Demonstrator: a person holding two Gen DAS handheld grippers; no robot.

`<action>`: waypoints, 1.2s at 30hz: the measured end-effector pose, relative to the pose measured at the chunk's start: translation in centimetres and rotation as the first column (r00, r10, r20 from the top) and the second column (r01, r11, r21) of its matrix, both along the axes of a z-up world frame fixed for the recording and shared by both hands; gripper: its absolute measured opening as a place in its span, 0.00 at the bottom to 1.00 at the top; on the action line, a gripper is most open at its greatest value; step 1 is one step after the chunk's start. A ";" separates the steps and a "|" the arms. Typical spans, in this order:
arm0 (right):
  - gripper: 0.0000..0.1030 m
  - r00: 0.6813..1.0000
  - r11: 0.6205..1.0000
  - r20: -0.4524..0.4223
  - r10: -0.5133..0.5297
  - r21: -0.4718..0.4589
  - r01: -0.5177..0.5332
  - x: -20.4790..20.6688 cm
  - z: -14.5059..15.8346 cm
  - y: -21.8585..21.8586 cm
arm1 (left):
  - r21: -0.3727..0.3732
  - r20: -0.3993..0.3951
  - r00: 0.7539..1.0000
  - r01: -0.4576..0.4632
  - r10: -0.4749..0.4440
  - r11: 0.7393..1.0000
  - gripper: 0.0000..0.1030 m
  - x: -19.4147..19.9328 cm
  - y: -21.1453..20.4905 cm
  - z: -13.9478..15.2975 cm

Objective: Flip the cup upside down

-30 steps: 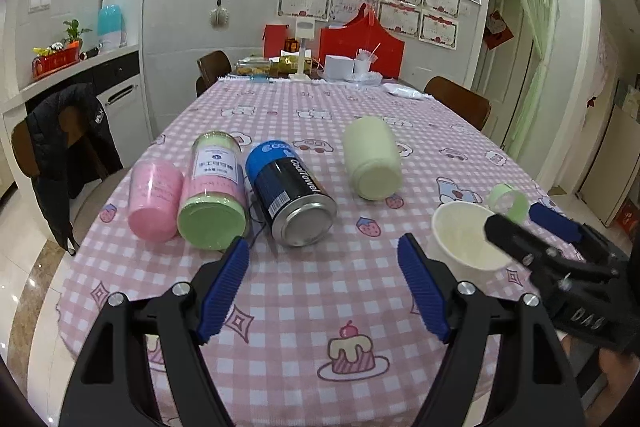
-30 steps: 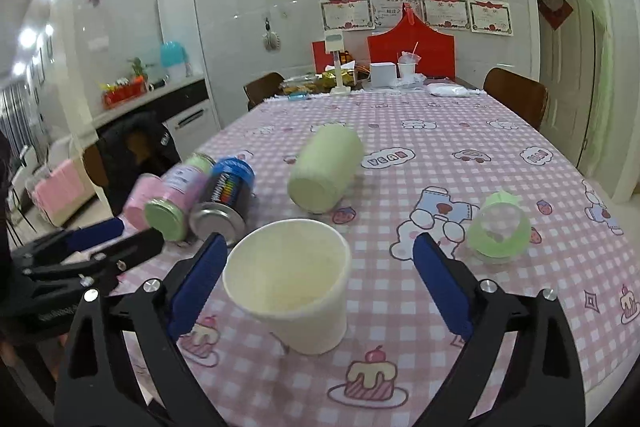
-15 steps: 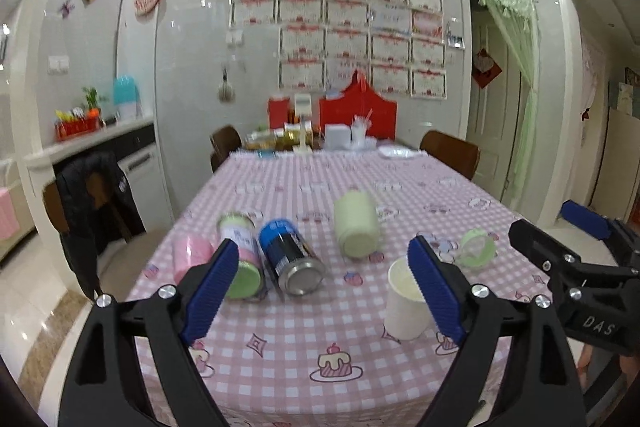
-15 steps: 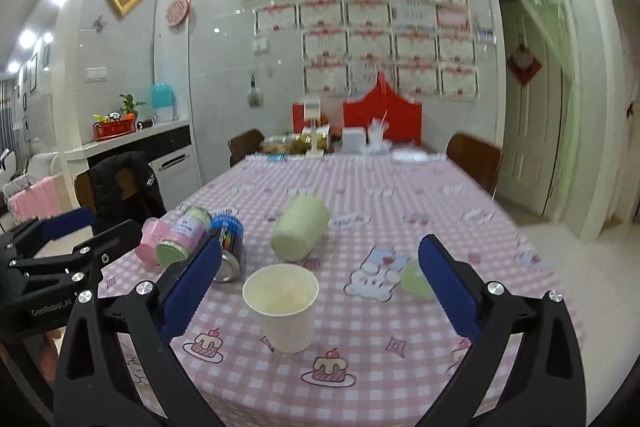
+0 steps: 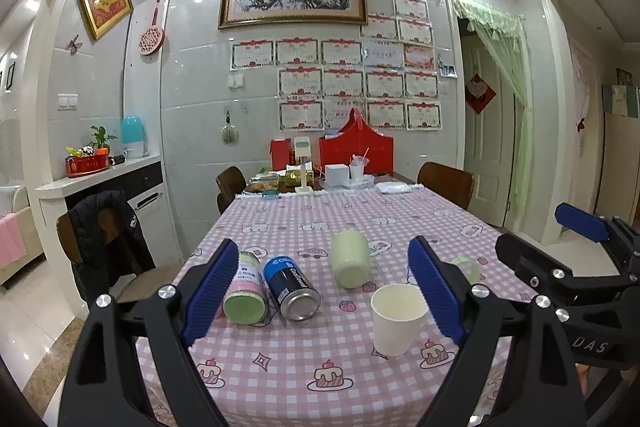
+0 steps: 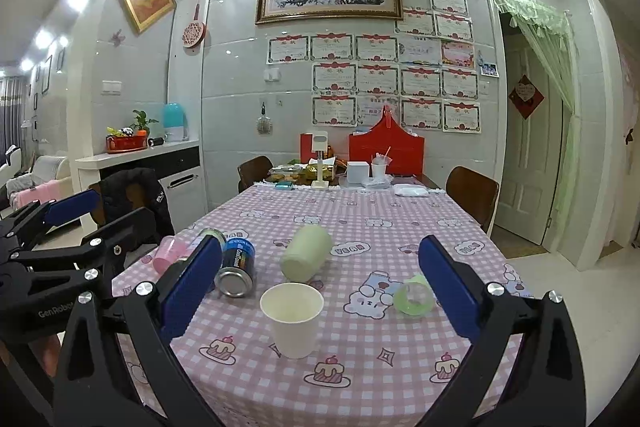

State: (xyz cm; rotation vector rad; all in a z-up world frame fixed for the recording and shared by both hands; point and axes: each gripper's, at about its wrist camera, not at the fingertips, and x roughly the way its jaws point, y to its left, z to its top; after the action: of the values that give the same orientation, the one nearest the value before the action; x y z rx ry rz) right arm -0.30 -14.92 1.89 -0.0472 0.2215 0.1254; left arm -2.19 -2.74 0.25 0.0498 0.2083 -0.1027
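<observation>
The white paper cup (image 6: 292, 321) stands upright, mouth up, near the front edge of the table (image 6: 400, 359), which wears a pink checked cloth with cartoon prints. The right tool (image 6: 320, 285) hangs off the table in front of the cup, its blue pads spread wide and holding nothing. The left tool (image 5: 320, 287) is likewise spread apart, clear of everything. Behind the cup lie a pale green cylinder (image 6: 306, 253), a blue can (image 6: 236, 267), a pink-and-green jar (image 5: 246, 291) and a small green ring (image 6: 414, 295)
</observation>
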 end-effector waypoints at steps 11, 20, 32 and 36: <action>0.92 1.000 1.000 0.021 0.002 0.011 -0.002 -0.8 0.0 0.1 | 0.009 0.044 0.999 -0.009 0.009 1.000 0.83 -0.9 -0.2 0.2; 0.92 1.000 1.000 0.027 -0.001 0.013 0.001 -1.0 0.0 0.0 | 0.008 0.062 0.998 -0.016 0.016 1.000 0.83 -1.0 -0.3 0.2; 0.92 1.000 1.000 0.022 0.000 0.017 0.000 -1.1 0.0 0.0 | 0.012 0.071 0.997 -0.025 0.024 1.000 0.83 -0.9 -0.2 0.2; 0.92 1.000 1.000 0.024 -0.002 0.017 0.002 -1.1 0.0 0.0 | 0.010 0.074 0.997 -0.025 0.024 1.000 0.83 -0.9 -0.1 0.2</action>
State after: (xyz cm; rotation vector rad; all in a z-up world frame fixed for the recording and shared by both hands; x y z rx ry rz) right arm -1.39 -14.88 1.84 -0.0320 0.1970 0.1246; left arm -3.06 -2.88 0.47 0.0617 0.1358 -0.0754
